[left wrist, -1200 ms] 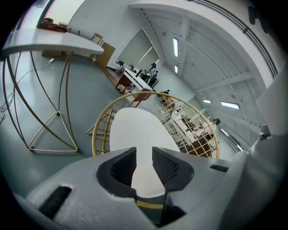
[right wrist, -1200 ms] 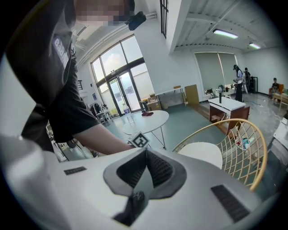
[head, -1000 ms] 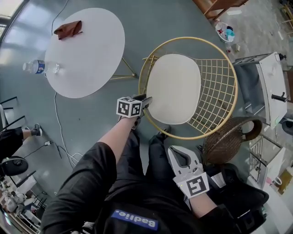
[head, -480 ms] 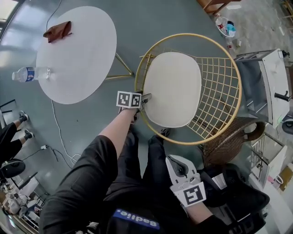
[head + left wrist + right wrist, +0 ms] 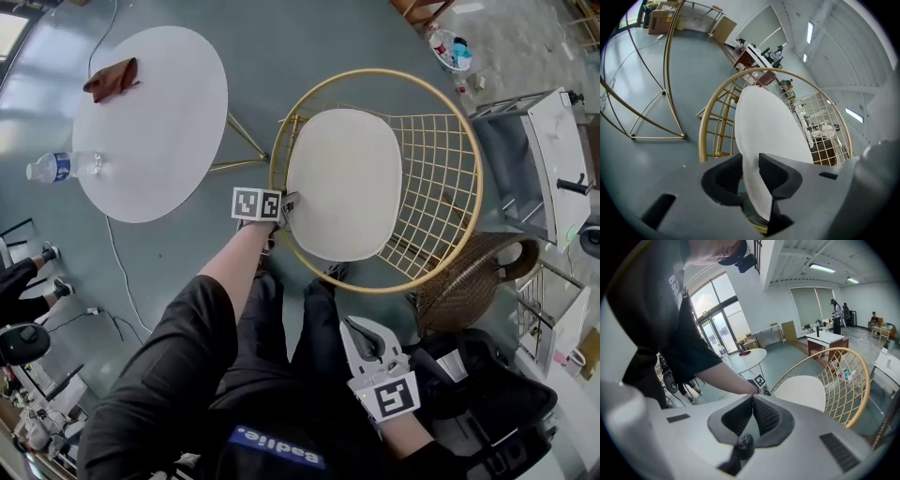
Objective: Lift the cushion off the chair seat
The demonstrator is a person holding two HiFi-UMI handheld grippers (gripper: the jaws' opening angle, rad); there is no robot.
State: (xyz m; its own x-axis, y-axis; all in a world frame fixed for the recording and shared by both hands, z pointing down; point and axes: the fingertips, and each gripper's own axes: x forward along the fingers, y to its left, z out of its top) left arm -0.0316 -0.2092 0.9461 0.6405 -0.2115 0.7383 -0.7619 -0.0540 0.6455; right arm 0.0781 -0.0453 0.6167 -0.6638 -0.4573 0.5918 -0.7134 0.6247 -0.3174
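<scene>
Where the smooth, off-white, rounded cushion [image 5: 342, 183] lies in the gold wire-mesh bowl of the round chair [image 5: 473, 169], the left tongs [image 5: 284, 204] pinch its near-left edge. They have just been closing, and the left gripper view shows the cushion's thin rim between the dark ribbed pads. The right tongs [image 5: 361, 330], near the person's lap, are pressed together on nothing. Left of the chair is a round white surface [image 5: 150, 122] carrying a crumpled brown cloth [image 5: 111, 77], with a clear plastic bottle [image 5: 64, 166] at its left edge. The black shirt [image 5: 187, 375] reads "Badlie". Only the right gripper view shows tall far windows.
</scene>
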